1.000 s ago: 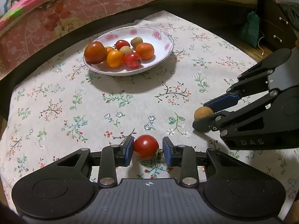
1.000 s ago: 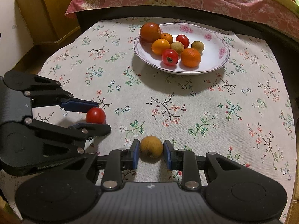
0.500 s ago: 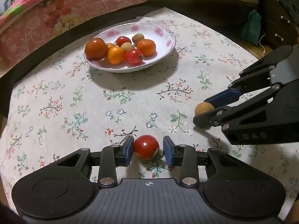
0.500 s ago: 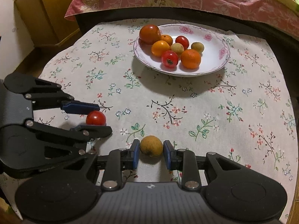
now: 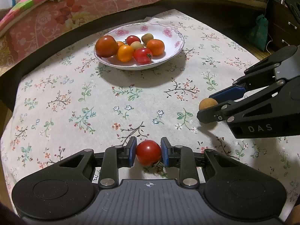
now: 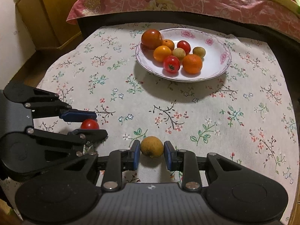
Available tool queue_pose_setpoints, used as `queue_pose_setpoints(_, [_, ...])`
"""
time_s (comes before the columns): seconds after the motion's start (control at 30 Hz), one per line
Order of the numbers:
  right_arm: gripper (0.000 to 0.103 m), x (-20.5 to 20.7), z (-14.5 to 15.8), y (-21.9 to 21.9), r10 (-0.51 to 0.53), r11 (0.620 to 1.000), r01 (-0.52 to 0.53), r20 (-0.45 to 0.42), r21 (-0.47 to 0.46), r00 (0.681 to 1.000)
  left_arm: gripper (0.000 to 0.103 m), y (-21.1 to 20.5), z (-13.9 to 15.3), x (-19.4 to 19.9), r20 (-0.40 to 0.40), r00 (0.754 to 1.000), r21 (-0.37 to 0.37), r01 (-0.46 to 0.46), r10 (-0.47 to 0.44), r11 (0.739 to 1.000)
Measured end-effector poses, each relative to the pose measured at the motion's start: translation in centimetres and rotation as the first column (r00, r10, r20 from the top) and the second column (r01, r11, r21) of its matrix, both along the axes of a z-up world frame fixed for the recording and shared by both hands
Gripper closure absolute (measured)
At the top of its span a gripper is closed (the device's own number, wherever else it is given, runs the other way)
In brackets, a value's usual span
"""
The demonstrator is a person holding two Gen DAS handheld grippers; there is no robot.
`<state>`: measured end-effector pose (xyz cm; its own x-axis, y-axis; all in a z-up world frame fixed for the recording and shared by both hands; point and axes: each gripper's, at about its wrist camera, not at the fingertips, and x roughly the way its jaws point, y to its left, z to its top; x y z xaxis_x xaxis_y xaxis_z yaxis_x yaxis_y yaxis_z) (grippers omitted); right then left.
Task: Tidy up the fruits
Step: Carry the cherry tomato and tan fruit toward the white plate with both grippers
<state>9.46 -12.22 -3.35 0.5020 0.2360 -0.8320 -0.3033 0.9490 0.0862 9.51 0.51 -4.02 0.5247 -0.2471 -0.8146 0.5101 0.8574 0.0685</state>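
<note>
The left gripper (image 5: 148, 152) is seen at 6 o'clock in its own view, pitched steeply downward with both fingers pointed toward 12 o'clock. Its jaws are closing, and a tomato (image 5: 148, 152) is pinched between the blue pads (image 5: 132, 152). The right gripper (image 6: 152, 148) is held in the same downward pitch, its jaws drawn in on a brown fruit (image 6: 152, 146) with the pads at either side of it. In the left view, the right gripper is seen entering from 3 o'clock, fingers aimed toward 9 o'clock. The two grippers are kept side by side, apart.
</note>
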Motion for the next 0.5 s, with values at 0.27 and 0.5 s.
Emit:
queue_pose_setpoints(0.27, [0.075, 0.0, 0.6, 0.0, -0.001, 1.0, 0.001, 0.023, 0.01, 1.0, 0.068, -0.2, 0.9, 0.2, 0.025, 1.0, -0.025, -0.006, 0.007, 1.0])
queue_pose_setpoints(0.5, [0.075, 0.4, 0.9, 0.0, -0.005, 1.0, 0.005, 0.035, 0.013, 0.999, 0.068, -0.6, 1.6, 1.1, 0.048, 0.999, -0.037, -0.007, 0.008, 0.999])
